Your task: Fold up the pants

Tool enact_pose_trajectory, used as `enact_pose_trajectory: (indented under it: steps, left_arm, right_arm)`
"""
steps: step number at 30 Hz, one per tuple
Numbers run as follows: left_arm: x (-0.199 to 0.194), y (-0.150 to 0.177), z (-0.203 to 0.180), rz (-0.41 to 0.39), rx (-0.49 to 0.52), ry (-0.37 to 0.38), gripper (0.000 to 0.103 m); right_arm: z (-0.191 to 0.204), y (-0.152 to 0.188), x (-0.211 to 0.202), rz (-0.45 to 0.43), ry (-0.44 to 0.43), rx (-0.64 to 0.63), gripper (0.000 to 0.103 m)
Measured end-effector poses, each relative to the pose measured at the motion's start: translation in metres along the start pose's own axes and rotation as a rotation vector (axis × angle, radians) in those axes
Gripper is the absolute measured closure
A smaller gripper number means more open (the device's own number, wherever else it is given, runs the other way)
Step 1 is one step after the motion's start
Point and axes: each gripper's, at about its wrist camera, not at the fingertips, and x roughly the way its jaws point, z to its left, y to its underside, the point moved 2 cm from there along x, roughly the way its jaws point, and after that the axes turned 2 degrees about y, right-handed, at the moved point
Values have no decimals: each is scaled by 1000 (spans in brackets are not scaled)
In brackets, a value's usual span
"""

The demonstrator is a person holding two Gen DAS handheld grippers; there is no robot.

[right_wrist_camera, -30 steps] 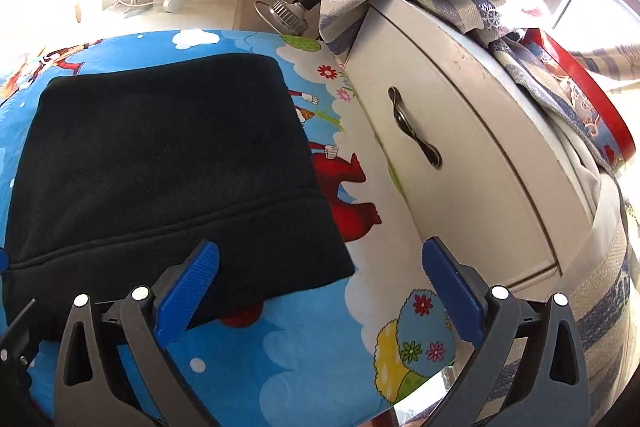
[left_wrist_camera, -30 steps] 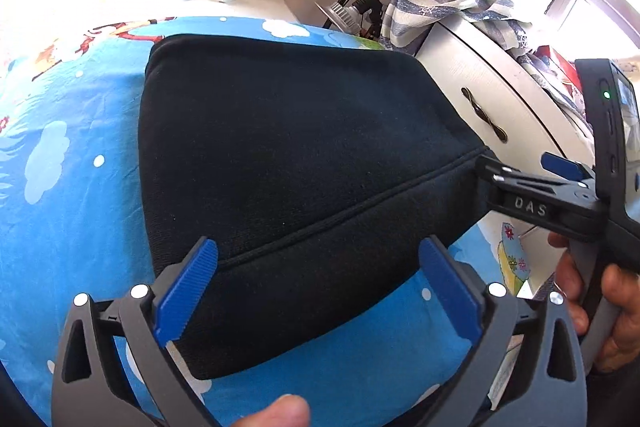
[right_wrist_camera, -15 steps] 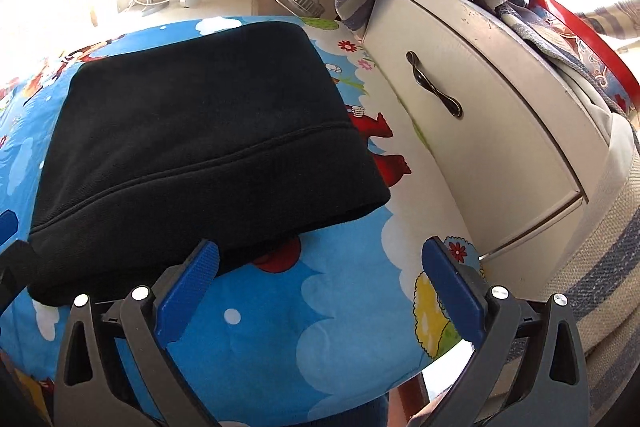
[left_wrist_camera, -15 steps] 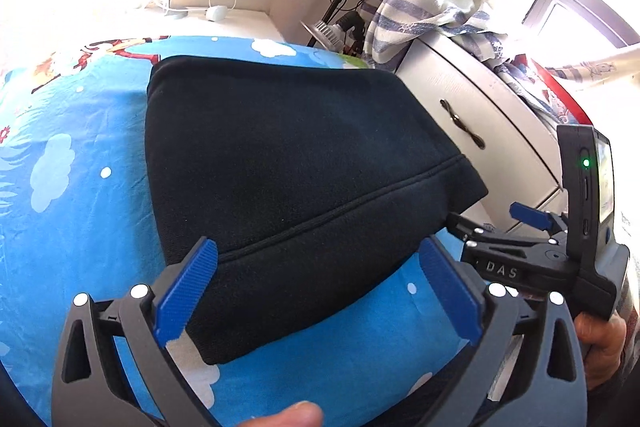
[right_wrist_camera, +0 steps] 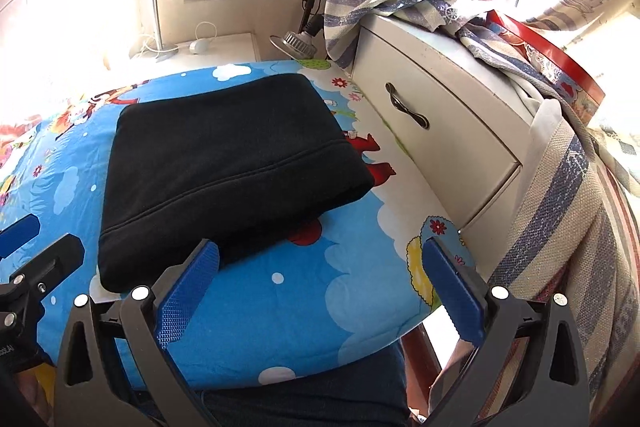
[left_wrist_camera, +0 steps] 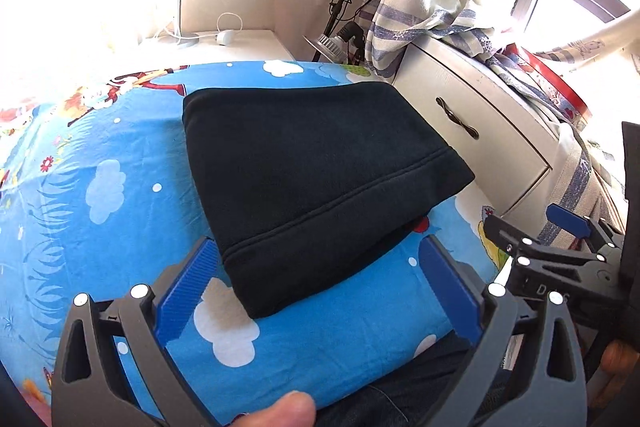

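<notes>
The folded black pants (right_wrist_camera: 224,163) lay flat on the blue cartoon sheet (right_wrist_camera: 320,291). The right gripper (right_wrist_camera: 320,283) hung near its edge, jaws wide apart, empty. A white drawer unit (right_wrist_camera: 452,143) stood right.

Pants (left_wrist_camera: 312,163): black fleece-like cloth, matt, soft nap, stitched seam. Bed sheet (left_wrist_camera: 100,211): smooth printed cotton-look cloth. Drawer front (right_wrist_camera: 432,139), right: painted, scuffed, semi-matt; handle (right_wrist_camera: 408,113) dark metal. Gripper pads (right_wrist_camera: 188,291): blue ribbed, rubbery; frames matt grey plastic.
</notes>
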Motion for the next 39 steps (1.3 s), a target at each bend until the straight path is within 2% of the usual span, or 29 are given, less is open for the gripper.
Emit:
enact_pose_trajectory:
  steps: [4, 9, 39]
  left_arm:
    - [-19, 1, -1, -28, 27, -26, 3]
    - [-27, 2, 6, -40, 6, -32, 3]
    - [-24, 3, 7, -30, -18, -18, 3]
  right_arm:
    - [9, 1, -2, 5, -9, -20, 5]
    - [2, 1, -3, 5, -8, 6, 5]
    - [-2, 1, -3, 9, -6, 22, 5]
